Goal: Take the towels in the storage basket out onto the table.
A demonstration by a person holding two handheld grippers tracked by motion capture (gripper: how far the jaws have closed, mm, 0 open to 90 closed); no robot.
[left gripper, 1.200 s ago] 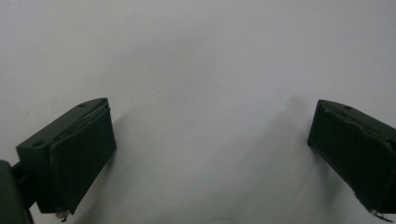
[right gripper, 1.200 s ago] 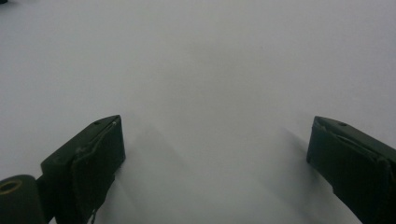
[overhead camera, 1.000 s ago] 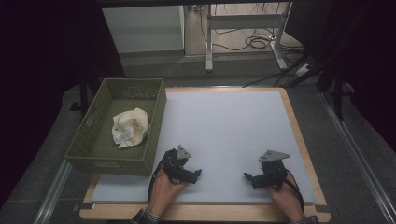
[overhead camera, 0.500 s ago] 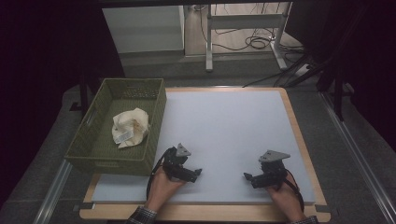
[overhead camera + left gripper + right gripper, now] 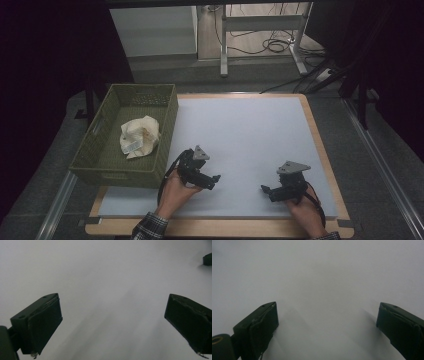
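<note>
My left gripper (image 5: 214, 181) lies low over the white table mat (image 5: 250, 135), held in a hand with a plaid cuff, its jaws pointing right. In the left gripper view the left gripper (image 5: 112, 302) stands open with only bare white mat between its pads (image 5: 45, 322). My right gripper (image 5: 266, 192) rests near the front right of the mat and points left toward the other one. Its own view has the right gripper (image 5: 328, 310) open too, nothing between the jaws. A dark tip of the right gripper (image 5: 207, 259) shows far off in the left gripper view.
A green woven basket (image 5: 172, 115) stands at the mat's left edge, holding a crumpled cream cloth (image 5: 139, 136). The wooden table border (image 5: 320, 145) runs around the mat. Beyond the far edge are desk legs (image 5: 224, 45) and cables (image 5: 272, 46) on the floor.
The left hand and its gripper have edged slightly right and away from the front edge. The right gripper has stayed put.
</note>
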